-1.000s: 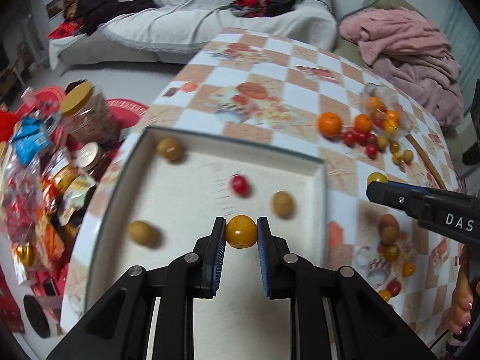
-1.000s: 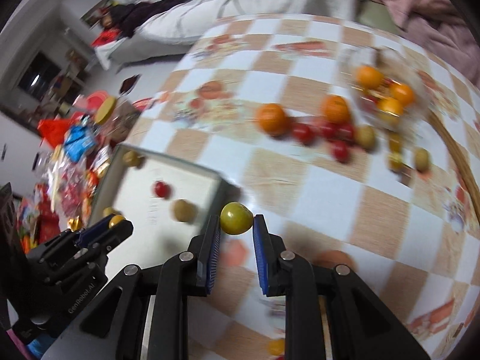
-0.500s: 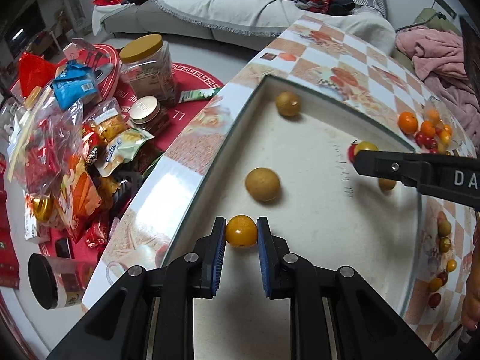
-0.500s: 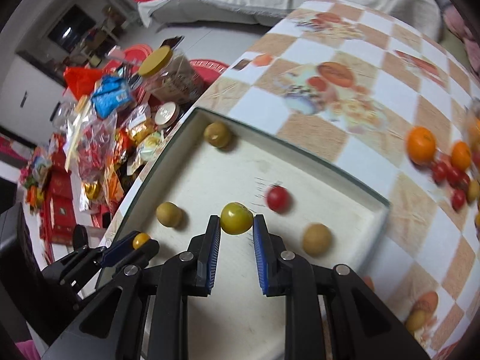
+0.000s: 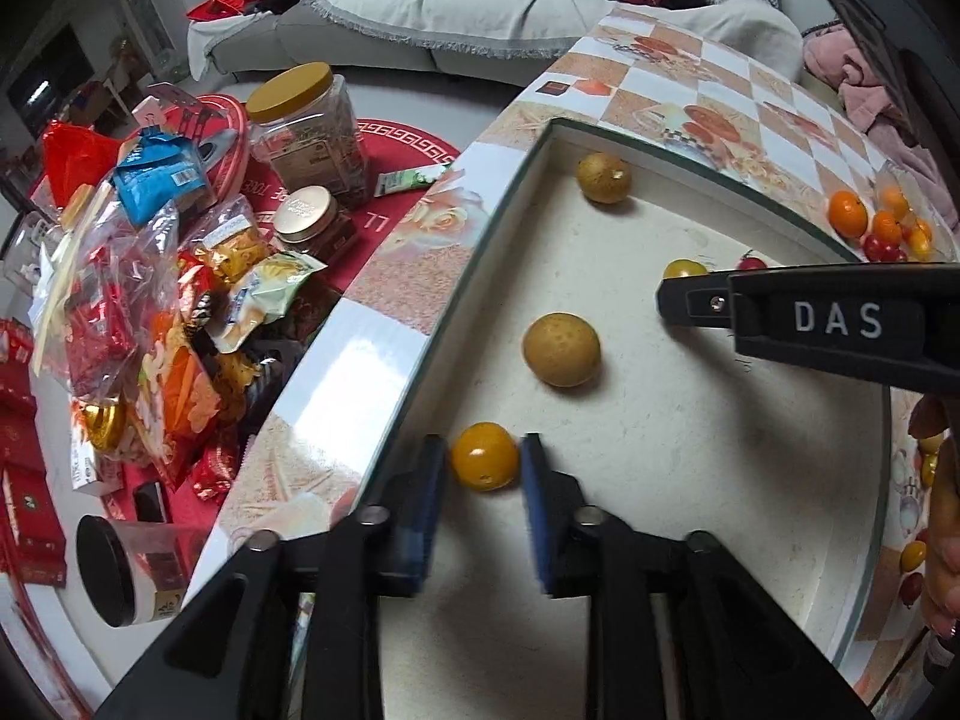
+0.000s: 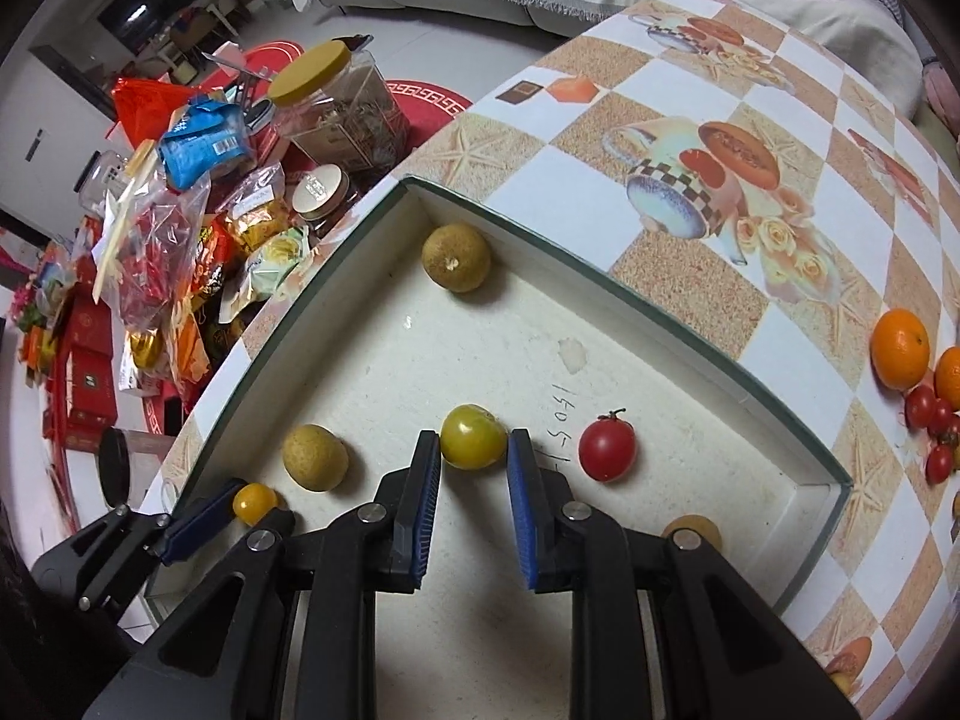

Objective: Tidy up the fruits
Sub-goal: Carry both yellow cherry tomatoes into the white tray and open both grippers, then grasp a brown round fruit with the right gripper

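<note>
A white tray lies on the checkered table. My left gripper has opened around a yellow-orange tomato that rests on the tray floor near the left wall; small gaps show beside it. My right gripper has opened around a yellow-green tomato on the tray floor. A red cherry tomato and brown longans also lie in the tray.
Oranges and cherry tomatoes lie on the table right of the tray. Snack bags and jars crowd the floor to the left, past the table edge. A sofa stands behind.
Both grippers came down to the tray floor and their jaws spread apart, letting go of the two tomatoes. The left gripper moved toward the tray's left wall.
</note>
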The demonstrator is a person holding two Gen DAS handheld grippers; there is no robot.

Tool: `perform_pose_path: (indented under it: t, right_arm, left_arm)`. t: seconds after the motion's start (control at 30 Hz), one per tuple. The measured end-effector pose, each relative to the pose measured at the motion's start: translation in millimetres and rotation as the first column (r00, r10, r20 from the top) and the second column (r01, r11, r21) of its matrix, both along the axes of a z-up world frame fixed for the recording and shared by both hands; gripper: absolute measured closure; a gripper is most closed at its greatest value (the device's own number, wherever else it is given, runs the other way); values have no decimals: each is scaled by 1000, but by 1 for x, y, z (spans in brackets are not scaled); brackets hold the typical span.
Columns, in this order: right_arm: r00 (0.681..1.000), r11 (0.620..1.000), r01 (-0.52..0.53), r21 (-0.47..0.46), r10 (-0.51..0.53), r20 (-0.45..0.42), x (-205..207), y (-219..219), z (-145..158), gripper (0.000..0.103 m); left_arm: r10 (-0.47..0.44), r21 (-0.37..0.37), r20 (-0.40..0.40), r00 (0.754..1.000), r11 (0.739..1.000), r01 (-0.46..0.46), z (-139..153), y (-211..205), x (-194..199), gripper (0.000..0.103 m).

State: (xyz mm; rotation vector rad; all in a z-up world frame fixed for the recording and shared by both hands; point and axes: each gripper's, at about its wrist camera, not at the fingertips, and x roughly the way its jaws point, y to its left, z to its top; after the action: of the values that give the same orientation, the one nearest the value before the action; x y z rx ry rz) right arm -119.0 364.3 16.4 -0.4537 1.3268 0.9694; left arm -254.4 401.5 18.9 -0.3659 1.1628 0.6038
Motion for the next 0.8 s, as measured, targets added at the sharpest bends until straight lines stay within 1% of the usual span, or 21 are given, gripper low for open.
perform_pose_path:
  t: [0.03, 0.07, 0.1, 0.17, 0.23, 0.27, 0.3, 0.33, 0.37, 0.4, 0.57, 0.7, 0.8]
  right_arm:
    - [1000, 1000, -6, 1, 6, -2, -1, 1, 0, 77]
    - [1000, 1000, -11, 3, 11, -3, -1, 2, 1, 76]
    - [1000, 1000, -16, 5, 16, -7, -2, 4, 1, 74]
    - [1000, 1000, -13, 8, 13, -11, -1, 4, 2, 64]
    - [1000, 1000, -7, 22, 7, -18, -1, 3, 4, 51]
    - [1000, 999, -5, 33, 6, -23, -1, 2, 6, 46]
    - [1000, 999, -4, 46, 5, -24, -1, 2, 9, 36]
    - [1000, 998, -2, 58, 3, -23, -2, 0, 12, 28]
    - [1000, 997, 3, 73, -2, -22, -1, -2, 17, 26]
    - [1000, 996, 10, 84, -8, -22, 0, -5, 21, 24]
    - [997, 990, 75, 120, -73, -24, 8, -27, 38, 24]
    - [988, 980, 157, 126, -155, -25, 23, -60, 46, 24]
    - [973, 966, 229, 117, -229, -15, 39, -96, 49, 24]
  left_arm:
    - [-5, -21, 10, 1000, 1000, 5, 0, 0, 0, 49]
    - [-13, -34, 16, 1000, 999, 13, 0, -2, 0, 44]
    - [-18, -19, 12, 1000, 1000, 18, 0, -5, 0, 43]
    - [-33, 11, -4, 999, 999, 33, 1, -9, 1, 43]
    - [-27, 2, -4, 1000, 1000, 27, 1, -9, 0, 43]
    - [-24, -4, -4, 1000, 1000, 24, 1, -8, -1, 43]
    - [-22, -6, -6, 1000, 1000, 22, 1, -8, 0, 43]
    - [-21, -7, -11, 1000, 1000, 21, 1, -7, 0, 43]
    - [-21, -6, -16, 1000, 1000, 21, 1, -7, 0, 43]
    - [-22, -5, -19, 1000, 1000, 22, 1, -8, 0, 43]
    - [-49, 5, -27, 998, 999, 49, 8, -14, 6, 43]
    - [-109, 24, -15, 994, 994, 109, 20, -29, 21, 43]
    - [-158, 32, 3, 987, 987, 158, 30, -42, 39, 43]
